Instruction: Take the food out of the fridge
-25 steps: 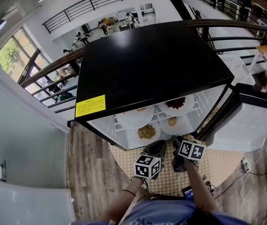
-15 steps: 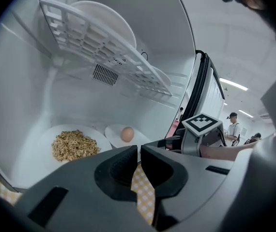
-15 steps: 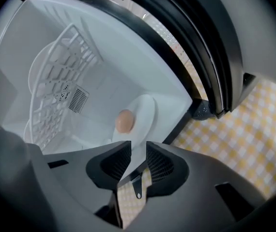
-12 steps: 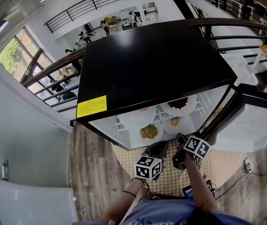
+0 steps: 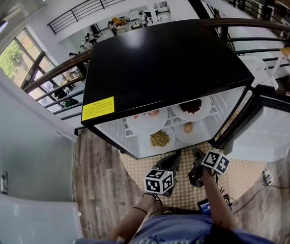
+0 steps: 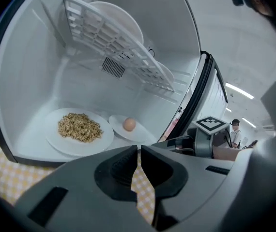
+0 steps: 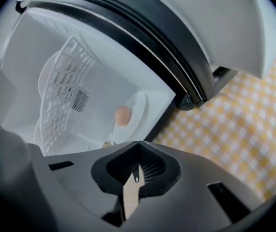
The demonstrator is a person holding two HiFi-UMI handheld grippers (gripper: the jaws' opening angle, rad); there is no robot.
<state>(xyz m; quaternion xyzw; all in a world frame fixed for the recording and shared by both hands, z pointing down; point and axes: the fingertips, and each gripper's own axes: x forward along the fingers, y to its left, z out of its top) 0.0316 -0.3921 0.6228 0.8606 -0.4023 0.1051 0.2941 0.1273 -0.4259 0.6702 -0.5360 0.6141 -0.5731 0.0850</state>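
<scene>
1. The fridge [image 5: 165, 70] is small, with a black top and a white inside. Its door [image 5: 267, 131] stands swung open at its right side.
2. A white plate [image 6: 60, 141] lies flat on the fridge floor, toward the left front, and carries a heap of yellow-brown grains [image 6: 80, 127].
3. A smaller white plate [image 6: 139, 136] lies just beside it at the floor's right, with one tan egg-like lump [image 6: 129, 124] on it.
4. On the white wire shelf [image 6: 114, 47] above, dark red food [image 5: 191, 107] sits on a white plate at the right, and orange bits [image 5: 152, 113] on another at the left.
</scene>
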